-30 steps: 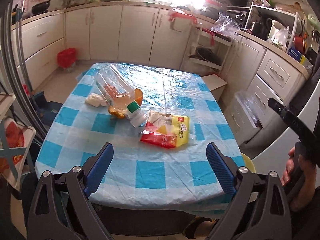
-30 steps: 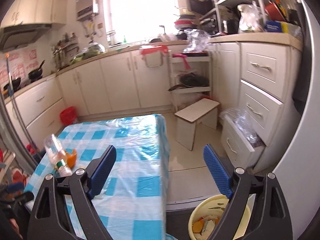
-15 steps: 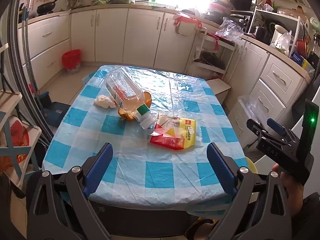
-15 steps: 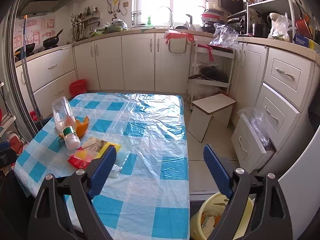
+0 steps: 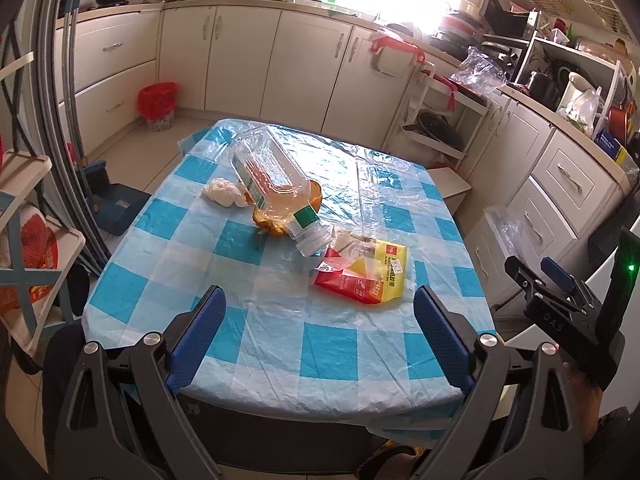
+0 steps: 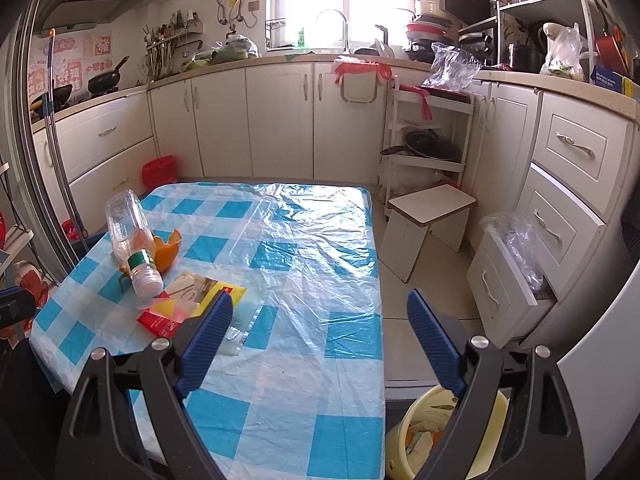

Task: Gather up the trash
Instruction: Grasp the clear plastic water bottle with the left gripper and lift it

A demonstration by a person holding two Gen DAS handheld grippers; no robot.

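On the blue-checked tablecloth (image 5: 260, 344) lie a clear plastic bottle (image 5: 272, 184) on its side, orange peel (image 5: 276, 226) under it, a white crumpled tissue (image 5: 224, 194) and a red-and-yellow packet (image 5: 364, 276). My left gripper (image 5: 320, 332) hovers open over the table's near edge, short of the packet. My right gripper (image 6: 320, 340) is open and empty above the table's right side; the bottle (image 6: 128, 240), peel (image 6: 166, 250), packet (image 6: 192, 300) and a clear zip bag (image 6: 240, 328) lie to its left. A yellow bin (image 6: 416, 432) with scraps stands on the floor below it.
A white stool (image 6: 428, 220) and an open drawer holding a plastic bag (image 6: 516, 264) stand right of the table. A red basket (image 5: 158, 100) sits by the far cabinets. A shelf rack (image 5: 24, 240) is close on the left. My right gripper (image 5: 540, 274) shows beside the table's right edge.
My right gripper swung left and dipped, bringing the whole table and trash into its view. It also came further into the left wrist view. The left gripper rolled slightly.
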